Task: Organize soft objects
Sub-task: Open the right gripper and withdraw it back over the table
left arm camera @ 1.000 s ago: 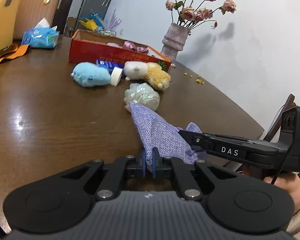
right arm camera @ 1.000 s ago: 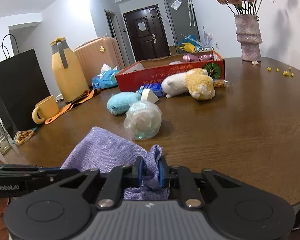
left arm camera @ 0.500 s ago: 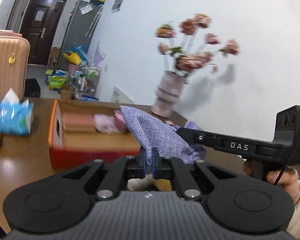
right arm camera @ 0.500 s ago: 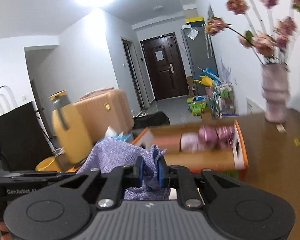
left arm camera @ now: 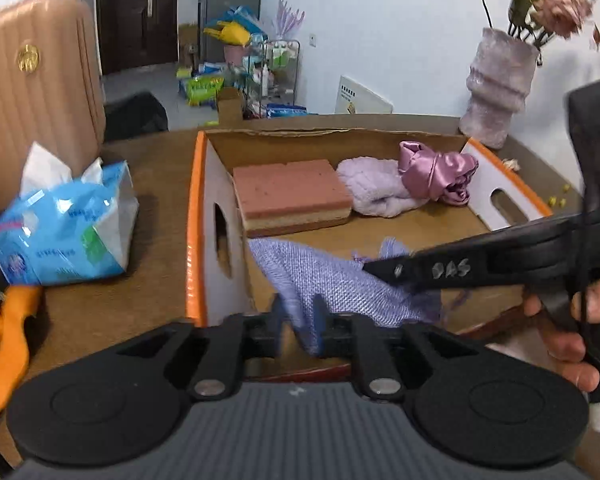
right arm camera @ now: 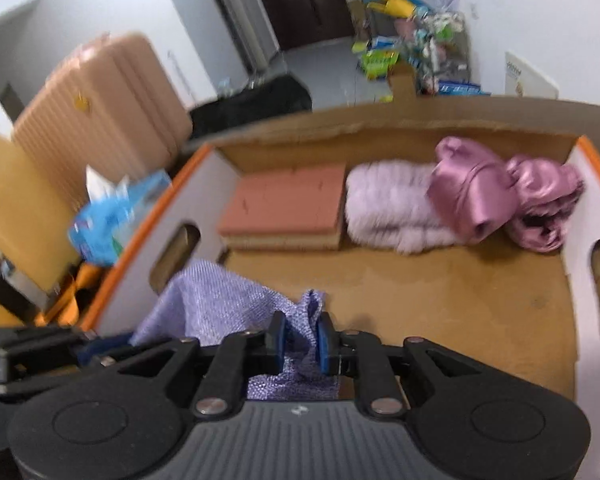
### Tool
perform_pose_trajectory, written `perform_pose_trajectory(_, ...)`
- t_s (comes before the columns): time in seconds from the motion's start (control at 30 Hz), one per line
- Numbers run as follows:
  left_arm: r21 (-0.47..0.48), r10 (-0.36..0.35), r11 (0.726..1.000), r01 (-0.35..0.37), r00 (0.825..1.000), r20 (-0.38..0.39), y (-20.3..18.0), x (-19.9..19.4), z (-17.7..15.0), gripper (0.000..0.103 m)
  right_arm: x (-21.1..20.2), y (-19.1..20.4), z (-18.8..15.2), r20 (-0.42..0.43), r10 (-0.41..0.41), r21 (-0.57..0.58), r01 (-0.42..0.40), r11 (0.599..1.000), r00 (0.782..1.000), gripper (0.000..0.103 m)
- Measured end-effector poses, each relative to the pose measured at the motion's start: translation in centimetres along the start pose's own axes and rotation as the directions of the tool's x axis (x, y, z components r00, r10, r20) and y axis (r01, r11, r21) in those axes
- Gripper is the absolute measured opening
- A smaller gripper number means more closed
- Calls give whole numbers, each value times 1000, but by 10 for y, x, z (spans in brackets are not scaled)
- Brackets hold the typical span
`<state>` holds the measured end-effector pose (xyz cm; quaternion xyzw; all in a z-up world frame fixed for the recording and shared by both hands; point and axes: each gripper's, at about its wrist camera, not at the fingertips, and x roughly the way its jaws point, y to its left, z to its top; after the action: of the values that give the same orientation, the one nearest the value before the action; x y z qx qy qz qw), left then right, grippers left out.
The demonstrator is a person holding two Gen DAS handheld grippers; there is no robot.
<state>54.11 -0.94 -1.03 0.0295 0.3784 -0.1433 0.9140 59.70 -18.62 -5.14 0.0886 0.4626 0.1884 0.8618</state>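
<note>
The lilac woven cloth (left arm camera: pixel 332 280) hangs over the bare near-left floor of the orange-edged cardboard box (right arm camera: pixel 476 300), in front of the pink sponge block (left arm camera: pixel 292 188), with the fluffy lavender towel (right arm camera: pixel 388 208) and satin pouch (right arm camera: pixel 476 184) further right. Step in hand, as judged: releasing the cloth into the box. The left gripper (left arm camera: pixel 298 324) has just been opening; its fingers stand apart, cloth loose between them. The right gripper (right arm camera: pixel 300 340) has also just been opening slightly, yet its fingers still pinch a fold. Next move: the right fingers must let go, then both withdraw.
</note>
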Motion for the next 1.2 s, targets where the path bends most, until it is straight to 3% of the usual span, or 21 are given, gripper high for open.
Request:
perform_pose_trajectory(0.1,8,-1,1000,1,1000,2,1,-7,-1,39,-3,3,-2,-11,-9,-4,9,1000,1000,28)
perform_pose_trajectory(0.17,-2,10,1000,-10,1000,11,-1,-16,2,41,-17,4,-1,14,-20,-5,20,1000,1000,42)
perform_pose_trajectory(0.3,-32,44,999,-42,997,66,4,-53,15,46,-75,5,4,116,-85,-45,91,995,990,47)
perform_pose_trajectory(0.4,-44,76,997,-70,988,136,3,-94,24,51,-135,5,6,216,-131,-62,147,987,968,59)
perform_pose_trajectory(0.43,-46,86,996,-79,982,166,2,-110,26,52,-158,6,5,262,-150,-69,174,982,953,61)
perform_pose_trajectory(0.5,-55,115,993,-105,964,241,-4,-141,26,75,-199,7,0,355,-192,-82,235,968,915,69)
perform_pose_trajectory(0.53,-61,122,992,-109,951,283,-7,-156,24,79,-216,8,-5,399,-207,-87,262,961,893,77)
perform_pose_trajectory(0.6,-39,119,993,-112,917,380,-18,-183,15,81,-248,7,-23,503,-200,-84,278,957,841,89)
perform_pose_trajectory(0.7,-16,140,989,-149,878,457,-34,-208,0,88,-274,8,-54,618,-168,-95,285,954,768,93)
perform_pose_trajectory(0.77,-17,149,987,-162,857,492,-44,-218,-8,88,-284,13,-69,655,-168,-106,310,945,736,95)
perform_pose_trajectory(0.87,-5,146,986,-167,845,514,-55,-231,-15,88,-296,21,-85,685,-162,-126,335,934,710,95)
perform_pose_trajectory(1.07,-24,146,987,-158,825,546,-67,-254,-37,89,-313,36,-110,705,-167,-118,345,931,690,96)
perform_pose_trajectory(1.13,-40,152,987,-157,816,557,-68,-263,-55,91,-318,39,-124,715,-185,-102,362,927,674,96)
perform_pose_trajectory(1.2,-56,146,989,-138,809,570,-66,-272,-79,96,-323,44,-150,713,-189,-98,364,926,675,96)
